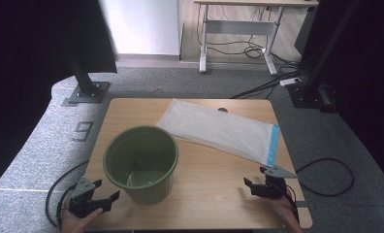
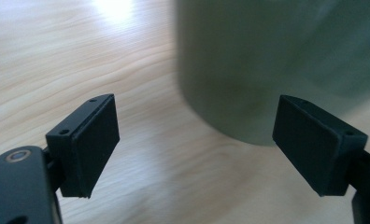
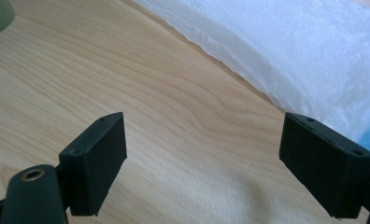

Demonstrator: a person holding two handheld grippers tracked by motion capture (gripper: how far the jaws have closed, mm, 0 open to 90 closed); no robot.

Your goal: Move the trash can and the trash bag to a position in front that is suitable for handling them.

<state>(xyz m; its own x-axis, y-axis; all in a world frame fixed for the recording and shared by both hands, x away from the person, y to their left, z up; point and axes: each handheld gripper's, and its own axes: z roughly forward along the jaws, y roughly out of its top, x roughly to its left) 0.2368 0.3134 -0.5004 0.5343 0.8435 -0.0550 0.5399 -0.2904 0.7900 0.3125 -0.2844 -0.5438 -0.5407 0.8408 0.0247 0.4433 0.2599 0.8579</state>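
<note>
Both tools, left tool point(image 1: 104, 195) and right tool point(image 1: 254, 186), gape empty; floor marking point(image 1: 84, 130) perhaps reads "9".

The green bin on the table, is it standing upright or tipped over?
Upright. The green bin stands on its base on the wooden table, mouth facing up, so the high view looks down past the rim to its bare bottom.

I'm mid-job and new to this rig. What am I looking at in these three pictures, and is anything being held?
A person holds a two-jaw tool in each hand. The high view looks down on the wooden table: the left gripper is near the green bucket, the right gripper near the white plastic bag with a blue edge. The other two pictures come from cameras riding on each gripper, looking along its black jaws. Both grippers are open and hold nothing.
</note>
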